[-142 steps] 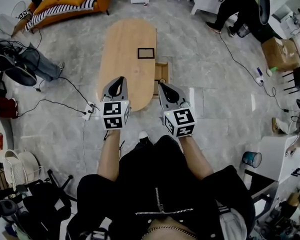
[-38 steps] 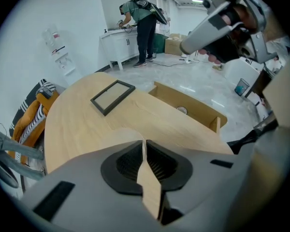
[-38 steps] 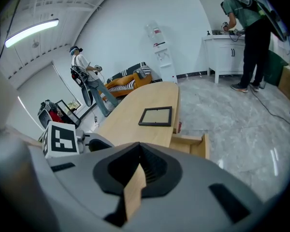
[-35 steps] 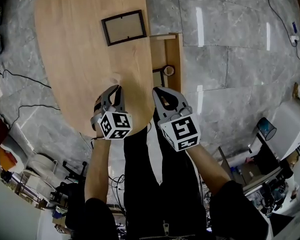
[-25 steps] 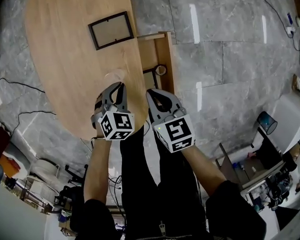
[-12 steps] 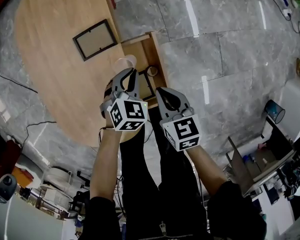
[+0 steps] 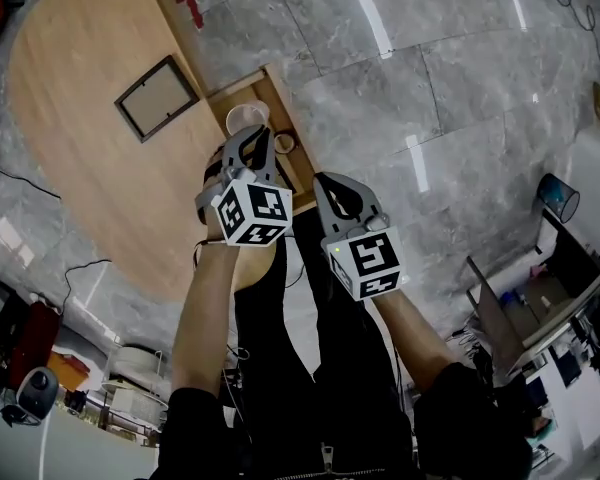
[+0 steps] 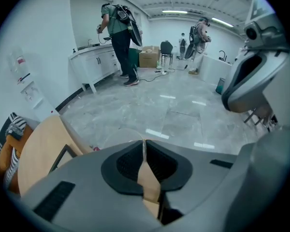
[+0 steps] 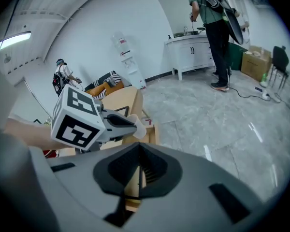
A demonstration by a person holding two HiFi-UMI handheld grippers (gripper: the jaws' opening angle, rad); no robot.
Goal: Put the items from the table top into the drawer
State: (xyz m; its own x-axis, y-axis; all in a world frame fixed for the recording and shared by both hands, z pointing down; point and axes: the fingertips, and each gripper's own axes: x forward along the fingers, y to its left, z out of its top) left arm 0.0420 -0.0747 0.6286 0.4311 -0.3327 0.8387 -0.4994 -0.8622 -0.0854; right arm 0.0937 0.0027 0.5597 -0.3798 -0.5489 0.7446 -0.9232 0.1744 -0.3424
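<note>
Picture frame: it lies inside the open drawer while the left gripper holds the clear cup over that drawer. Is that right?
Not quite. The picture frame lies flat on the table top, not inside the open drawer; the head view shows this. The rest stands: the left gripper holds the clear cup over that drawer.

We reach both arms forward and down, left forearm (image 7: 205, 308) and right forearm (image 7: 408, 330) bare. Our left gripper (image 7: 252, 136) points steeply down, its jaws pinched nearly together on the rim of a clear cup (image 7: 246, 117). Our right gripper (image 7: 327, 179) hangs just beside it, jaws closed together with nothing between them.
</note>
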